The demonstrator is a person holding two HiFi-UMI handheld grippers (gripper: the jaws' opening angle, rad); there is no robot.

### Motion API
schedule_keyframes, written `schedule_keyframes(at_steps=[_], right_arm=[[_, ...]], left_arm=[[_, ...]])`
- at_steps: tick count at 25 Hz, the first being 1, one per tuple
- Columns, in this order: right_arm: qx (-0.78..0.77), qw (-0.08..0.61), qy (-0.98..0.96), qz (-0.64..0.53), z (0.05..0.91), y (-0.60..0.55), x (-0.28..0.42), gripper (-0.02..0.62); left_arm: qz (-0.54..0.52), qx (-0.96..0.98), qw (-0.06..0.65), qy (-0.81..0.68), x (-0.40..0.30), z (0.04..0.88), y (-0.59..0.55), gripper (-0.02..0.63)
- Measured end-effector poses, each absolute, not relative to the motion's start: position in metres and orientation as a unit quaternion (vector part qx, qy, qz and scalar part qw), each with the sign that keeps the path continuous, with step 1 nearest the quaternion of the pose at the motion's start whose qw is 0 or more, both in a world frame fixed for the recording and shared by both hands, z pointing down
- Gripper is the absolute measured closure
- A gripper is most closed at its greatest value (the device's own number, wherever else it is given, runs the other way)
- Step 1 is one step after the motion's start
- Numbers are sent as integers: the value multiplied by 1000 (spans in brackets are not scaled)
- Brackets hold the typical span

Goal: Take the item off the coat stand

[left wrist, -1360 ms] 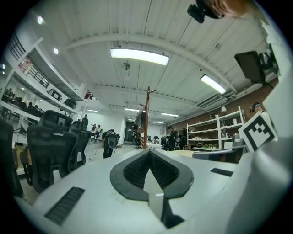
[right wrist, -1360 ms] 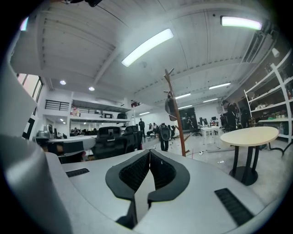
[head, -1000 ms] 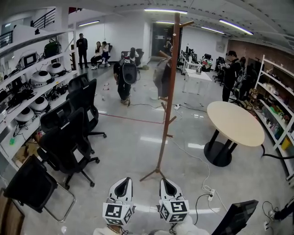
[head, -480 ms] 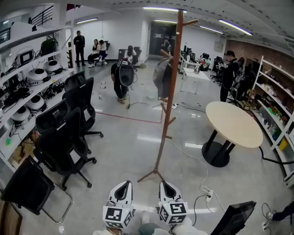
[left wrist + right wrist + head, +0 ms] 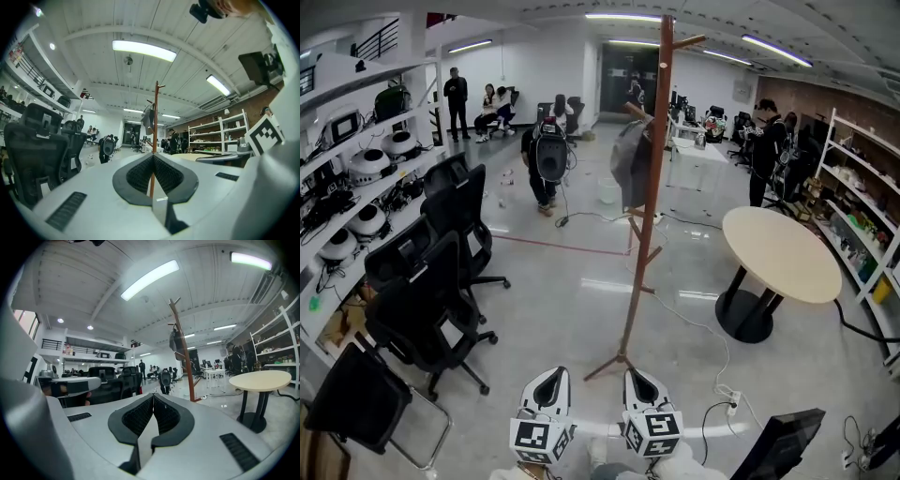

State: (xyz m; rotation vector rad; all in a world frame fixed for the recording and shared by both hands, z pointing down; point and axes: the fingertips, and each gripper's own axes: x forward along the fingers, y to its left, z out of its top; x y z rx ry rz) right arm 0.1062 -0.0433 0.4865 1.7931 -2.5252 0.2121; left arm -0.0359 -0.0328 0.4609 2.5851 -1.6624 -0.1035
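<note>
A tall brown wooden coat stand [image 5: 643, 202] rises from the grey floor ahead of me. A grey garment [image 5: 630, 159] hangs from a peg on its left side, high up. The left gripper view also has the coat stand [image 5: 155, 117] and the grey garment [image 5: 148, 118]; in the right gripper view the coat stand [image 5: 183, 352] carries the garment [image 5: 176, 341]. My left gripper [image 5: 550, 380] and right gripper [image 5: 643, 380] sit low in the head view, side by side, well short of the stand's base. Both are shut with nothing between the jaws.
Black office chairs [image 5: 431, 281] line the left, beside white shelves [image 5: 356, 178] with equipment. A round beige table [image 5: 778, 253] stands at the right, with cables [image 5: 712, 356] on the floor near it. A person with a backpack [image 5: 548, 159] and others stand farther back.
The view has advanced slightly toward the coat stand; its base sits a little closer to both grippers. The jaws have stayed shut.
</note>
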Motion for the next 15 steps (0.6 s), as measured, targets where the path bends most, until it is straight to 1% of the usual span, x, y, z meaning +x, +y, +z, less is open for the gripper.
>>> schedule_keyframes(at_steps=[15], right_arm=[[572, 21, -819, 50, 473, -169, 104, 586]], left_arm=[[-42, 837, 44, -543, -35, 460, -157, 603]])
